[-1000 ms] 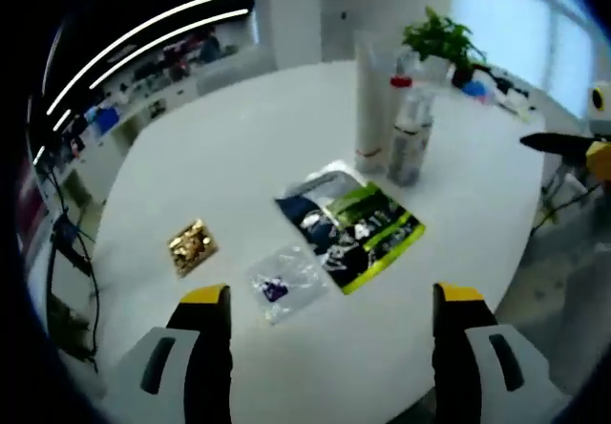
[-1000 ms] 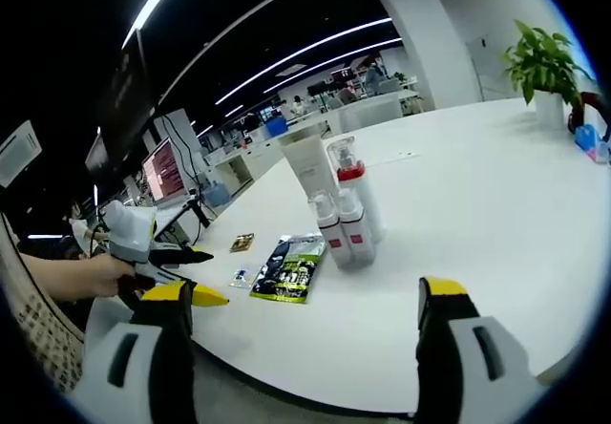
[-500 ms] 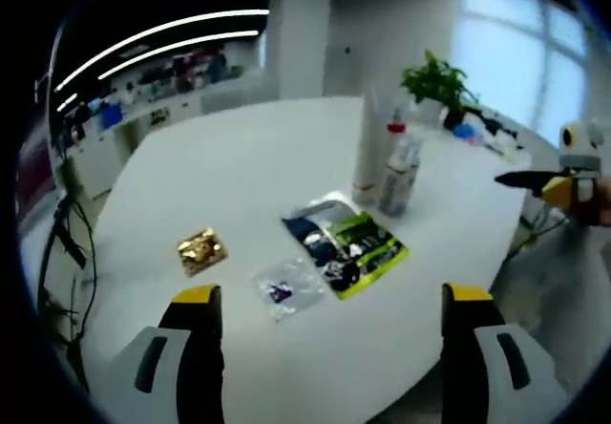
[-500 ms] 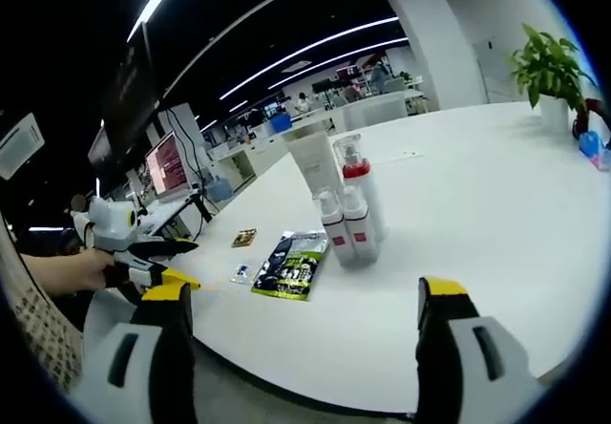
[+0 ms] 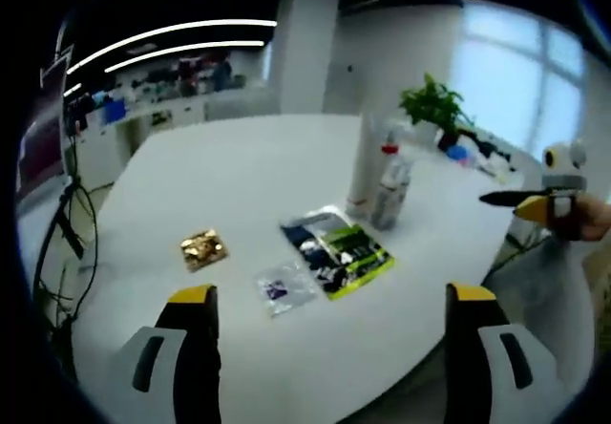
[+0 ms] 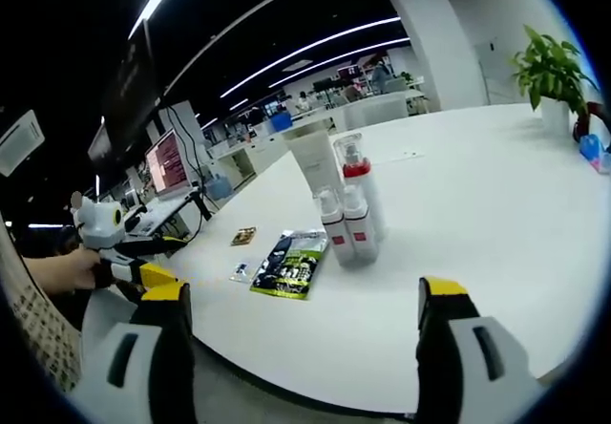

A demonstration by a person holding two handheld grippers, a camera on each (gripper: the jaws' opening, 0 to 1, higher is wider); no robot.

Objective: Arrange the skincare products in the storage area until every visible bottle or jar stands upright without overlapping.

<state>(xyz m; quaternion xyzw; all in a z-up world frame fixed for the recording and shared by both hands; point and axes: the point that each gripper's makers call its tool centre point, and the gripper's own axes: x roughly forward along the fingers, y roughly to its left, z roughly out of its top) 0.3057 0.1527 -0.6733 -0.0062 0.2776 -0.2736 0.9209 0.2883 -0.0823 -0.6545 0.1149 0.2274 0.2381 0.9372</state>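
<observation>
Left claw (image 5: 325, 305) pulled back, jaws wide, empty. Right claw (image 6: 301, 295) also wide, empty. Tall white tube (image 6: 313, 161) and red-banded clear bottles (image 6: 348, 219) stood upright mid white tabletop (image 6: 477, 204), untouched. Green-black sachet (image 5: 339, 252) lay flat beside.

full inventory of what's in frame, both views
table: 1, white, round, under everything
tall tube: 1, white, upright, mid-table
pump bottles: 3, clear/white with red bands, upright, clustered by the tube
green sachet: 1, green and dark, flat, near edge
clear sachet: 1, flat, beside it
gold sachet: 1, flat, farther along
potted plant: 1, green, far edge
left gripper: open, off the table
right gripper: open, off the table
</observation>
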